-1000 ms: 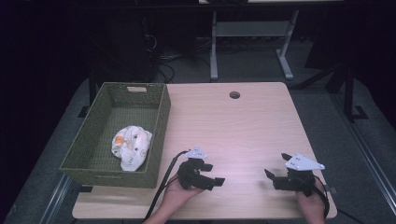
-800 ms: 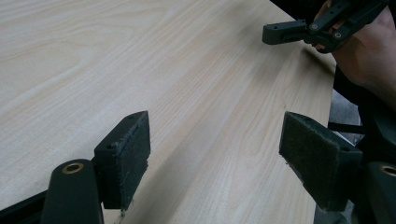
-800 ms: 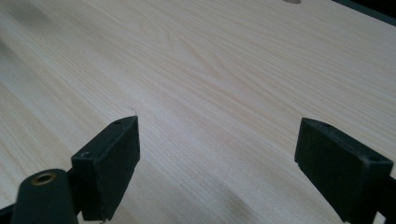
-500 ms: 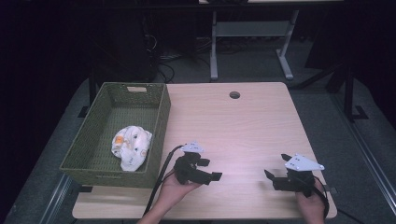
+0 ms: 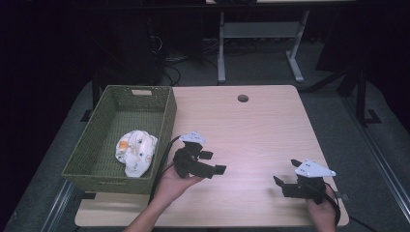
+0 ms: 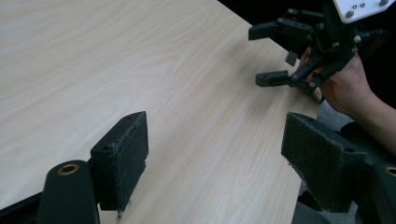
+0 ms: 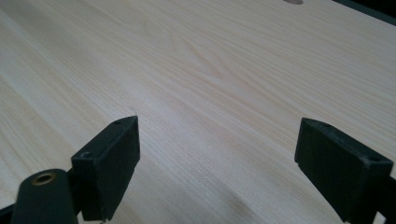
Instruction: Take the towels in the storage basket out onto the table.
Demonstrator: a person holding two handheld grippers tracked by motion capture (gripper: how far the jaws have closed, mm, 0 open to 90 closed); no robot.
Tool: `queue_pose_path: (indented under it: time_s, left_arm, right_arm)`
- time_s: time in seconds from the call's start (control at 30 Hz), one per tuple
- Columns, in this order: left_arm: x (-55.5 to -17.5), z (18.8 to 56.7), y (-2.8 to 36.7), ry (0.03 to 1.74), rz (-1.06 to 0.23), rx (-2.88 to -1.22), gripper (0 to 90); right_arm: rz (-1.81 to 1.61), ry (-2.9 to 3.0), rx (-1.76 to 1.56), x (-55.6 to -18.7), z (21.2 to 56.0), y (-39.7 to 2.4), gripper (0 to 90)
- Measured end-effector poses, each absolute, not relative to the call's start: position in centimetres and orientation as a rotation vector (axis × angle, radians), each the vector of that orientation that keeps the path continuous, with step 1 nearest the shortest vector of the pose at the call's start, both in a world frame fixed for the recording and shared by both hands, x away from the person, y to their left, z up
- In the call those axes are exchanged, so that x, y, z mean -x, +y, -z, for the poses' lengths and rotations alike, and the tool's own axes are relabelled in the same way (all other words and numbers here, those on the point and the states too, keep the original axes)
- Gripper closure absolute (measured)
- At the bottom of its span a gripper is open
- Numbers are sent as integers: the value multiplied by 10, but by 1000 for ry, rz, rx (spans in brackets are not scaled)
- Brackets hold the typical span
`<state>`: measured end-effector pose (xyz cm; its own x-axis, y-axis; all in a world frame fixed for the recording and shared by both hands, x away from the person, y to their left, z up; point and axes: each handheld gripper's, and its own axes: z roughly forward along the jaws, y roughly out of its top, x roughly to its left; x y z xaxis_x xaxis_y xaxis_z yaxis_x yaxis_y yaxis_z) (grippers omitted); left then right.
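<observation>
Green woven basket (image 5: 167, 113) sits on the left part of the light wood table (image 5: 251, 130); everything below is placed off the basket. Inside it, toward the near end, lies a crumpled white cloth (image 5: 136, 151) with orange and dark print, resting on the basket floor close to the right wall. Left gripper (image 5: 212, 164) is held in the person's left hand (image 5: 171, 183) just beside the basket's near right corner, over the tabletop, jaws pointing away from the basket toward the table's right side; its cable loops back along the basket wall. Jaws stand wide apart with nothing between them, clear in the left gripper view (image 6: 215, 154), where the fuzzy pads (image 6: 133, 154) frame bare wood only. Right gripper (image 5: 283, 186) is well apart from the basket, near the table's front right edge, grey three-cornered plate on top, held in the right hand (image 5: 323, 212), jaws aimed back toward the basket side. In the right gripper view (image 7: 217, 158) its jaws are spread wide over bare wood, nothing held. That gripper also shows far off in the left gripper view (image 6: 271, 56), jaws apart. Whether either gripper touches the tabletop or hovers just above it is hard to tell from the high view. A round hole (image 5: 243, 98) sits in the table beyond the basket's far right corner, toward mid-table.
</observation>
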<state>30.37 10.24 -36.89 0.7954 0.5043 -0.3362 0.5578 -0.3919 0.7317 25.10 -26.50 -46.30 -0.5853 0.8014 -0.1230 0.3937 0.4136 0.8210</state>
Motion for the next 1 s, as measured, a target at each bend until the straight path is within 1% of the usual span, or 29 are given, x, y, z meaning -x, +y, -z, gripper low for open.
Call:
queue_pose_path:
  time_s: [0.03, 0.17, 0.2, 0.33, 0.4, 0.43, 0.53, 0.57, 0.77, 1.0]
  left_arm:
    - [-306, 362, 107, 782, 69, -2062, 226]
    - [-308, 352, 115, 774, 87, -2058, 226]
    - [-310, 347, 120, 766, 118, -2054, 226]
    - [-311, 338, 128, 760, 118, -2055, 227]
    - [-313, 333, 133, 753, 138, -2052, 226]
    - [-316, 329, 138, 732, 173, -2072, 224]
    - [-318, 326, 143, 733, 165, -2084, 224]
    - [-322, 325, 151, 739, 186, -2078, 224]
    - [-331, 321, 174, 760, 210, -2061, 225]
    - [-338, 316, 196, 805, 201, -2040, 225]
  right_arm:
    - [-1064, 2164, -1010, -251, 463, -265, 137]
    - [-1065, 2162, -1013, -251, 463, -266, 137]
    - [-1065, 2164, -1012, -251, 463, -266, 137]
    - [-1066, 2164, -1013, -251, 463, -265, 137]
    - [-1067, 2162, -1014, -251, 463, -266, 137]
    - [-1067, 2161, -1014, -251, 462, -266, 137]
    - [-1065, 2162, -1012, -250, 462, -266, 137]
    - [-1063, 2164, -1011, -250, 462, -266, 137]
    - [-1064, 2159, -1011, -250, 462, -267, 136]
    - [-1062, 2161, -1009, -249, 462, -266, 137]
